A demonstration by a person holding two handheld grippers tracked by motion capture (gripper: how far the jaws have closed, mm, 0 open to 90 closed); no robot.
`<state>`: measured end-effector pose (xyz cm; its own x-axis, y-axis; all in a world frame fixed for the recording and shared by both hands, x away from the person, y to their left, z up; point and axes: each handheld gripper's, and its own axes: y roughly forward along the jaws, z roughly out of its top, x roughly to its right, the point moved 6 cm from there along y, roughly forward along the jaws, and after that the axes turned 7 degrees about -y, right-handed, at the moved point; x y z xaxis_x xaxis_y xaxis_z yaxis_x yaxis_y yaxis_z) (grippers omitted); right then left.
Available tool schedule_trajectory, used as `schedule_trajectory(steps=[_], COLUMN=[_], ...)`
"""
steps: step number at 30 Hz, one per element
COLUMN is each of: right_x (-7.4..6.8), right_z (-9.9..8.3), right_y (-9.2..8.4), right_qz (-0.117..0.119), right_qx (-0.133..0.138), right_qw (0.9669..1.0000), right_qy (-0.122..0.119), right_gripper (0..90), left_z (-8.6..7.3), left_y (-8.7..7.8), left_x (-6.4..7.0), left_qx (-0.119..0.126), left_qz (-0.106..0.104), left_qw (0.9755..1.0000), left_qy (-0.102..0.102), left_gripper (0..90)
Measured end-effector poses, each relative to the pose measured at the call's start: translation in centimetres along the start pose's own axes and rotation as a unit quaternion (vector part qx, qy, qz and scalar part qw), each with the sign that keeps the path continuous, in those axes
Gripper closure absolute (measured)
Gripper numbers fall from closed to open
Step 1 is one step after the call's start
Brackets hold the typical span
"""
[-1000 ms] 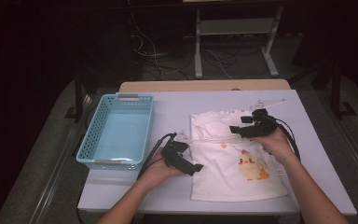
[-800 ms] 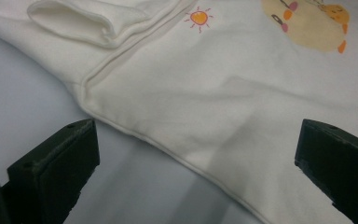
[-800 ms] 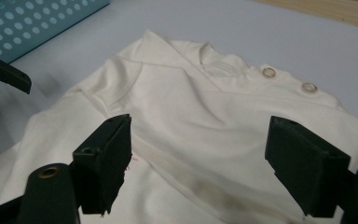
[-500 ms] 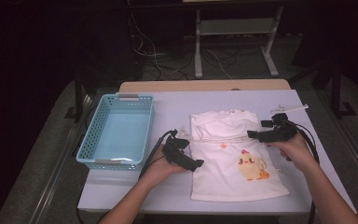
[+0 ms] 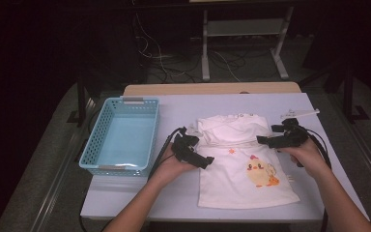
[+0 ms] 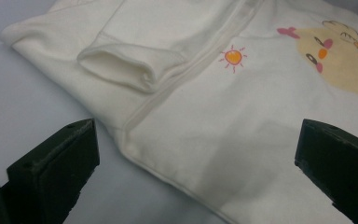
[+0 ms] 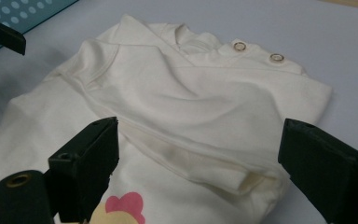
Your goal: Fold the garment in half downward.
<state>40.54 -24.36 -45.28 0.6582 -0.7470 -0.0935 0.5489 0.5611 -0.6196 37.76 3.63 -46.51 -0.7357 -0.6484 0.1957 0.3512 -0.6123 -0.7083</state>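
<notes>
The pale surface [image 5: 232, 108] carries a light blue basket [image 5: 121, 135] on its left side. A cream baby shirt with a chick print [image 5: 244, 162] lies flat right of centre, reaching the near edge. A small white object [image 5: 300, 113] lies at the far right.

A light blue basket [image 5: 121, 135] with perforated walls sits on the white table [image 5: 232, 104], at about nine o'clock from the table's middle, its long side running toward twelve o'clock. A corner of it shows at eleven o'clock in the right gripper view. A small white strip [image 5: 299, 114] lies on the table near two o'clock. Beyond the far edge, at twelve o'clock, a pale metal stand [image 5: 244, 43] rests on the dark floor, with loose cables [image 5: 159, 58] trailing at about eleven o'clock.
</notes>
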Motion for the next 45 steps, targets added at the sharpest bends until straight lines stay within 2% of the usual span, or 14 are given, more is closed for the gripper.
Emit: schedule_trajectory(steps=[4, 19, 28, 29, 34, 38, 39, 45], right_x=[0.2, 0.0, 0.1, 0.2, 0.3, 0.4, 0.4, 0.4], right_z=[-0.1, -0.1, -0.1, -0.1, -0.1, -0.1, -0.1, -0.1], right_y=[0.0, 0.1, 0.1, 0.0, -0.1, -0.2, -0.2, -0.2], right_qz=[-0.008, -0.002, 0.001, 0.001, 0.000, -0.001, -0.001, -0.001], right_qx=[-0.002, -0.003, -0.005, -0.002, 0.001, 0.003, 0.003, 0.003], right_qw=[1.0000, 1.0000, 1.0000, 1.0000, 1.0000, 1.0000, 1.0000, 1.0000], right_qy=[0.000, -0.001, 0.001, 0.004, 0.006, 0.007, 0.008, 0.007], right_gripper=[13.4, 13.0, 13.0, 13.0, 13.0, 13.0, 13.0, 13.0], left_z=[0.8, 2.9, 4.1, 4.2, 4.9, 5.4, 5.5, 6.0], left_y=[0.5, 2.3, 2.6, 2.6, 2.5, 2.7, 2.8, 3.4], left_x=[-0.3, -2.3, -4.0, -4.1, -5.2, -6.2, -6.5, -8.2], left_qx=[0.004, 0.004, 0.016, 0.017, 0.026, 0.027, 0.029, 0.031], left_qz=[0.002, 0.018, 0.026, 0.026, 0.027, 0.032, 0.030, 0.038], left_qw=[1.0000, 0.9997, 0.9992, 0.9991, 0.9985, 0.9981, 0.9980, 0.9965], left_qy=[-0.002, -0.013, -0.027, -0.029, -0.039, -0.044, -0.048, -0.067], left_gripper=[0.0, 0.4, 6.5, 9.7, 14.2, 18.0, 22.3, 28.8])
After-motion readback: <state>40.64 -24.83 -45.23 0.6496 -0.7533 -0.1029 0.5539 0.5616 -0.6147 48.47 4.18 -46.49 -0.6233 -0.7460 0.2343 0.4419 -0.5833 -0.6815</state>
